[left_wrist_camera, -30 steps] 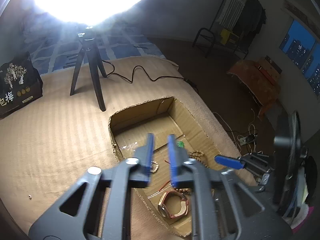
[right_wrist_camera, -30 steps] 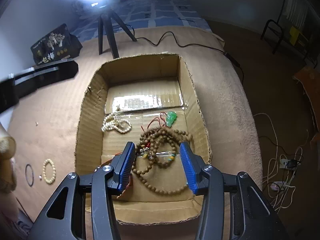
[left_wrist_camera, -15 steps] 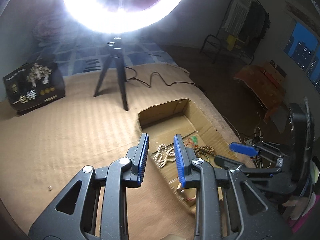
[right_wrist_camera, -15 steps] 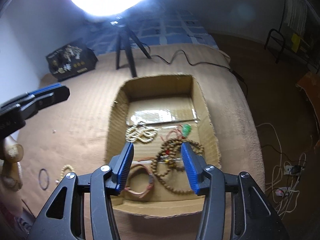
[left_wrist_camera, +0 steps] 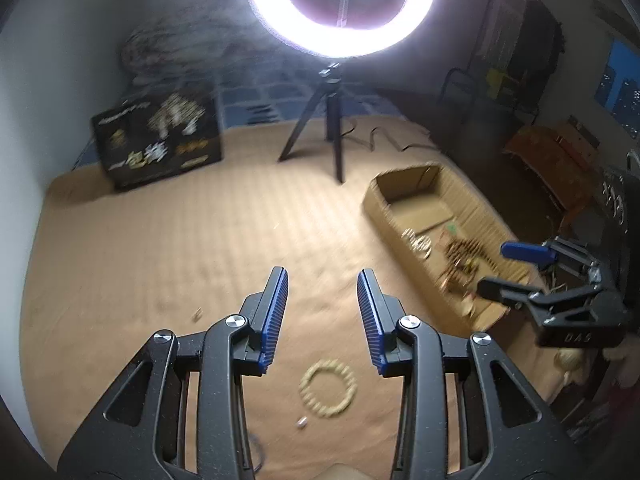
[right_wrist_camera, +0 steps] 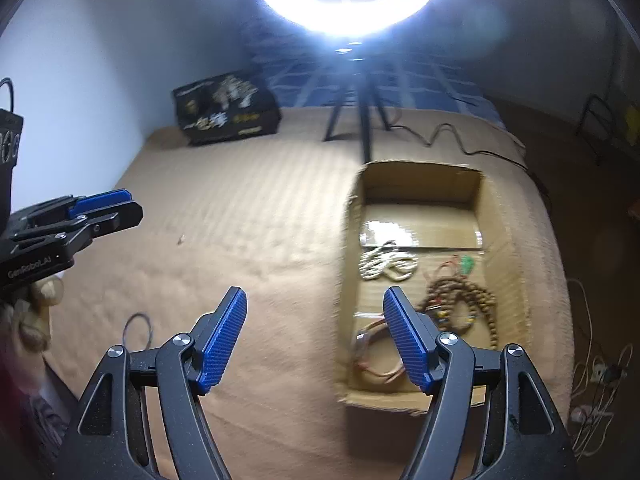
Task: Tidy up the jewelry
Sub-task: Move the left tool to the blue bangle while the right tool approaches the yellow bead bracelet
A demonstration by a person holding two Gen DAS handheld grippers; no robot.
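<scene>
A cream bead bracelet (left_wrist_camera: 328, 388) lies on the tan blanket just below my left gripper (left_wrist_camera: 321, 280). That gripper's jaws are opening, with nothing between them. A thin dark ring (right_wrist_camera: 138, 330) lies on the blanket at the left. The cardboard box (right_wrist_camera: 420, 170) holds a white bead strand (right_wrist_camera: 386, 266), a brown bead necklace (right_wrist_camera: 464, 304), a green pendant (right_wrist_camera: 466, 264) and a red-cord bangle (right_wrist_camera: 376, 352). My right gripper (right_wrist_camera: 314, 294) hovers over the box's left wall, jaws opening and empty. In the right wrist view the left gripper (right_wrist_camera: 134, 205) shows at the far left.
A ring light (left_wrist_camera: 340, 4) on a black tripod (left_wrist_camera: 332, 136) stands at the back, its cable (right_wrist_camera: 440, 136) trailing right. A black printed box (left_wrist_camera: 160, 136) sits by the wall. A small silver piece (left_wrist_camera: 301, 423) lies near the bracelet. The bed drops off beyond the box.
Both grippers have swung left, away from the box and over the blanket, and both jaws have widened. The cream bracelet has come into the left wrist view.
</scene>
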